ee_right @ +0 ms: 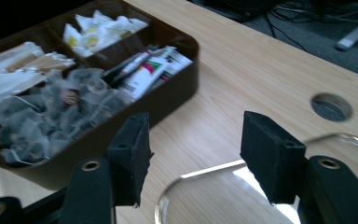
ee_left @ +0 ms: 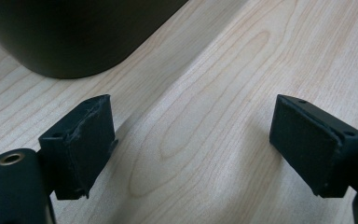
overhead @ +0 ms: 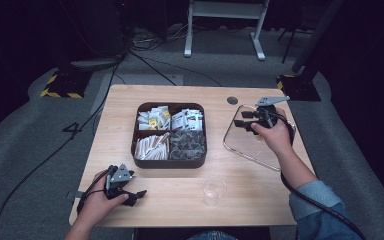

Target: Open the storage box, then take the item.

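On the pale wooden bench, a dark four-part tray sits at the centre, and I take it as my landmark. Its far compartments hold white packets and printed sachets; its near compartments hold pale paper sticks on one side and dark tea bags on the other.

To the right of the tray lies its clear lid, flat on the bench and well apart from the tray. My right gripper hovers over the far part of that lid, pointing towards the tray. From the right gripper view its jaws stand apart with nothing between them; the lid's clear edge curves below them and the tray's corner is beyond.

Near the tray's front left corner, my left gripper rests low over the bench, held in the left hand. In the left gripper view its jaws are wide apart over bare wood, clamped on nothing, with the tray's dark wall just ahead.

In front of the tray, towards its right corner, stands an empty clear glass, upright and apart from both grippers. Beyond the tray's far right corner, a round hole pierces the bench.
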